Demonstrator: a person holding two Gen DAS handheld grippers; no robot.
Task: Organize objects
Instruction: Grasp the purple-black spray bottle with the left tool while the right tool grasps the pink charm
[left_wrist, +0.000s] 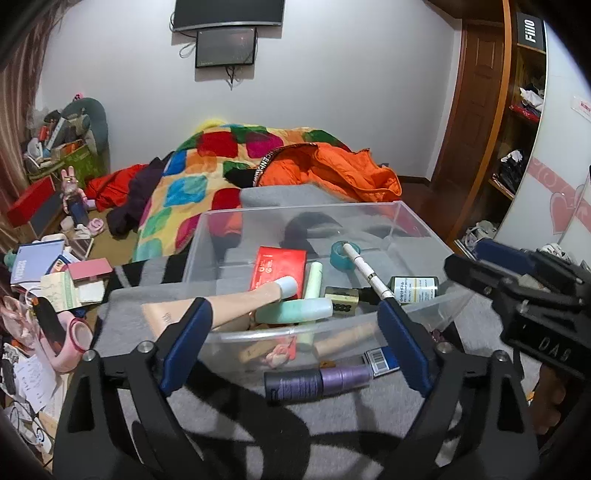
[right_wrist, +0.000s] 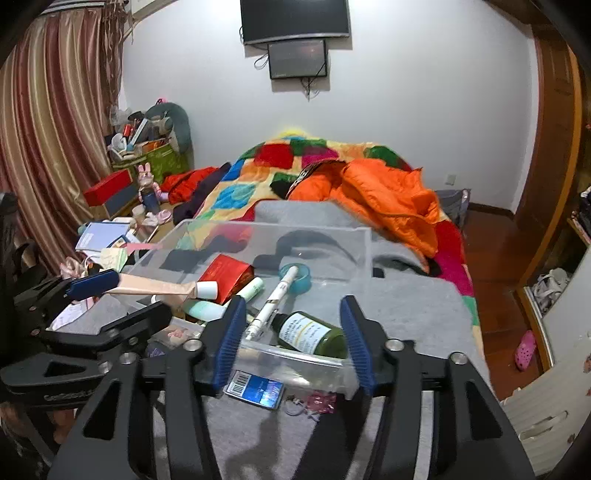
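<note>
Two sets of blue-padded tongs hover over the near rim of a clear plastic storage bin (left_wrist: 391, 218) that sits on a grey blanket (left_wrist: 229, 410) spread over the bed.

The left tongs (left_wrist: 295, 341) stand spread wide and empty, with a purple-and-black cylindrical bottle (left_wrist: 317, 382) lying on the blanket between the pads at six o'clock of the bin. It looks rigid, light and smooth, so it will likely roll; a grip across its middle should hold best.

The right tongs (right_wrist: 291, 345) are likewise parted with nothing held. A blue barcoded card packet (right_wrist: 255, 392) lies flat on the blanket just below them; being thin, it will be awkward to pinch except by an edge.

Inside the bin, at five o'clock, lies a dark green glass bottle with a white label (right_wrist: 314, 334), probably the heaviest and most fragile piece; take it around the body. Beside it rests a white pen-shaped stick (right_wrist: 273, 299), then a mint-green tube (left_wrist: 295, 309) and a long beige squeeze tube with a white cap (left_wrist: 218, 304), soft and yielding. Farther back sit a flat red box (left_wrist: 279, 271) and a teal tape roll (left_wrist: 341, 254).
</note>
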